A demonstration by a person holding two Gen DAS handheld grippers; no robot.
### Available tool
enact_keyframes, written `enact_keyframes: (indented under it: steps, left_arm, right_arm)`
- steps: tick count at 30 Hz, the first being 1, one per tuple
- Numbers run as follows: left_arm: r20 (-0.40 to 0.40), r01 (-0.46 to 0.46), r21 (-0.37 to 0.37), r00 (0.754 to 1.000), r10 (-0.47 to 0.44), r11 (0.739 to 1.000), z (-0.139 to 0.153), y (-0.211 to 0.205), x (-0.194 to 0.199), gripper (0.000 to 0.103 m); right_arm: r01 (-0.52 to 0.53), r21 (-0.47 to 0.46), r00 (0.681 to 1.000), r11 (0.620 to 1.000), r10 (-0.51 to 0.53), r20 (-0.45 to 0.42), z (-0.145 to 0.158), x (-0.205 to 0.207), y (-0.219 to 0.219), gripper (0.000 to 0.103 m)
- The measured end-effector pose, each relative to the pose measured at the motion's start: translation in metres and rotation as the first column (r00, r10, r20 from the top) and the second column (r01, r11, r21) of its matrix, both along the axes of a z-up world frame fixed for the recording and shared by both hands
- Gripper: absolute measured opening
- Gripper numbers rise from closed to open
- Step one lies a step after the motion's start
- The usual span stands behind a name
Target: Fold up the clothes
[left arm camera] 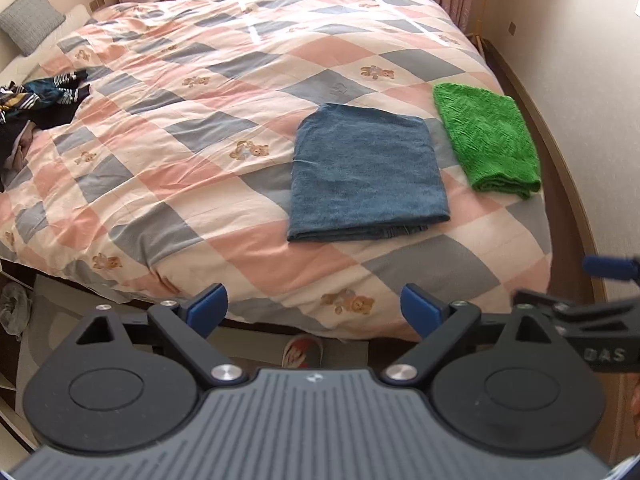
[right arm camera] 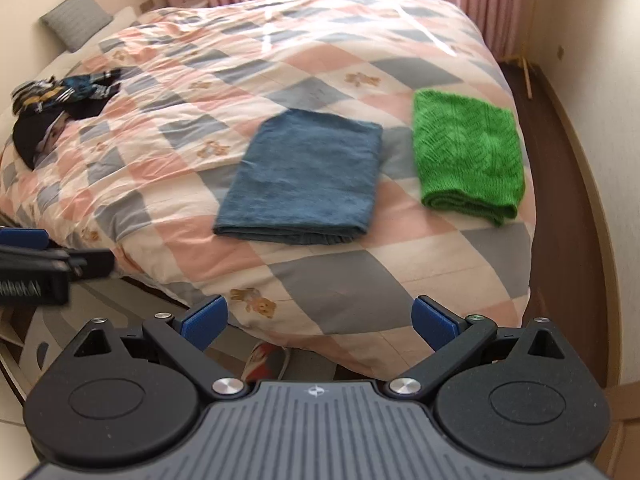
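1. Blue pads tip both tongs. The left tongs (left arm camera: pixel 314 306) are spread wide and hold nothing, hanging off the near edge of the bed (left arm camera: pixel 224 128) at 6 o'clock in their own view. The right tongs (right arm camera: pixel 318 318) are likewise wide and empty, just beside them.
2. The blue folded cloth (left arm camera: pixel 366 174) lies flat at about 1 o'clock from the left tongs. The green folded cloth (left arm camera: pixel 486 140) sits at 2 o'clock near the bed's right edge; the two are near each other but apart.
3. The unfolded pile of dark clothes (left arm camera: pixel 44 108) lies at 10 o'clock, well apart from both tongs. I judge it to be the remaining work.
4. Risk: reaching across to that pile could drag a tong arm over the blue cloth, and the loose top layer would slide open.
5. Risk: the pile is tangled, so a pinch may gather several garments at once and pull the whole heap.
6. Risk: the quilt is soft and wrinkled. Wide tongs closing low could catch the cover along with the garment.
7. Risk: the green cloth is close to the bed's edge, so a tug on the quilt could tip it to the floor (left arm camera: pixel 560 184).
8. A slipper (left arm camera: pixel 302 350) lies on the floor under the near edge, a tripping hazard for the person leaning in.
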State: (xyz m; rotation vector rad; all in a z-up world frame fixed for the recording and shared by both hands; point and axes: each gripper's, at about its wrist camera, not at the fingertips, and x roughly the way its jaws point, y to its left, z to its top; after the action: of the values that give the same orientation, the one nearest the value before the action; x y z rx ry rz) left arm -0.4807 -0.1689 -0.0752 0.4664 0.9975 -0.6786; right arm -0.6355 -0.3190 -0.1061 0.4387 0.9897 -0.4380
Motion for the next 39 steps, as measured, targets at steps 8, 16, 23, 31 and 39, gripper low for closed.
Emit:
enact_keyframes:
  steps: [8, 16, 23, 31, 39]
  left_arm:
    - [-0.083, -0.013, 0.009, 0.996, 0.014, 1.0, -0.045, -0.042, 0.09, 0.092]
    - [-0.368, -0.056, -0.058, 0.929, 0.031, 0.997, -0.145, -0.099, 0.216, 0.091]
    - [-0.475, -0.065, -0.09, 0.88, 0.015, 0.994, -0.223, -0.132, 0.287, 0.09]
    - [-0.625, -0.064, -0.255, 0.772, -0.115, 0.965, -0.281, -0.13, 0.305, 0.082]
    - [-0.693, -0.019, -0.379, 0.668, -0.27, 0.925, -0.297, -0.135, 0.316, 0.047]
  right_arm:
    - [0.117, 0.189, 0.988, 0.975, -0.133, 0.073, -0.049, 0.013, -0.063, 0.101]
    - [0.196, 0.358, 0.965, 0.913, -0.244, 0.096, -0.132, 0.084, -0.14, 0.086]
    - [0.212, 0.484, 0.95, 0.849, -0.295, 0.104, -0.215, 0.134, -0.202, 0.084]
    - [0.131, 0.632, 0.942, 0.764, -0.294, 0.16, -0.257, 0.143, -0.22, 0.078]
    - [0.117, 0.683, 0.93, 0.721, -0.321, 0.18, -0.265, 0.15, -0.219, 0.056]
